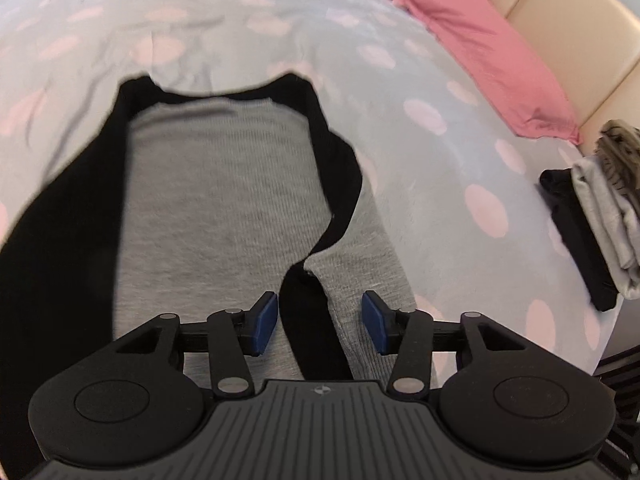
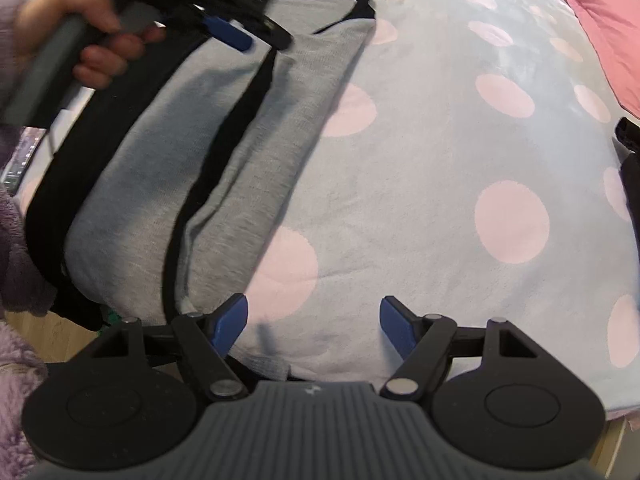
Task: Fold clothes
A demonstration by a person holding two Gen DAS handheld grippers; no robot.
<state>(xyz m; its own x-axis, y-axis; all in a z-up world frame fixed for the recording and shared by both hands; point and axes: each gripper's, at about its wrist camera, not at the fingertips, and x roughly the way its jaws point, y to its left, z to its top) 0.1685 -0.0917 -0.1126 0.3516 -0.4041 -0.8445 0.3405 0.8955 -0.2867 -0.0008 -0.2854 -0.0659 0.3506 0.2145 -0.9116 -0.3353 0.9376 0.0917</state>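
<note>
1. Left wrist view: the left gripper point(image 1: 319, 323) hangs low over a grey top point(image 1: 216, 200) with black sleeves point(image 1: 60, 240), its blue pads point(image 1: 266, 322) spread wide with nothing between them.
2. The top lies flat on the bed point(image 1: 400, 80), which wears a pale blue cover with pink dots. The neckline points away from the camera.
3. One black sleeve is folded inward over the grey body; its dark strip runs down between the open pads, but they do not touch it.
4. A pink pillow point(image 1: 488, 52) lies at the far right edge of the bed, against a cream headboard point(image 1: 560, 12).
5. A stack of folded clothes point(image 1: 592, 216), black and grey, sits on the bed at the right, well apart from the top.
6. Right wrist view: the right gripper point(image 2: 314, 322) is also released, pads apart, over bare cover just beside the top's point(image 2: 168, 168) lower right corner.
7. The top lies at the left of this view, with the folded sleeve point(image 2: 224, 132) crossing the grey panel as a dark diagonal band.
8. At upper left a hand point(image 2: 80, 36) grips the handle of the left gripper point(image 2: 240, 36), which hovers over the top; one blue pad shows.
9. A fuzzy purple sleeve point(image 2: 16, 264) fills the left edge.
</note>
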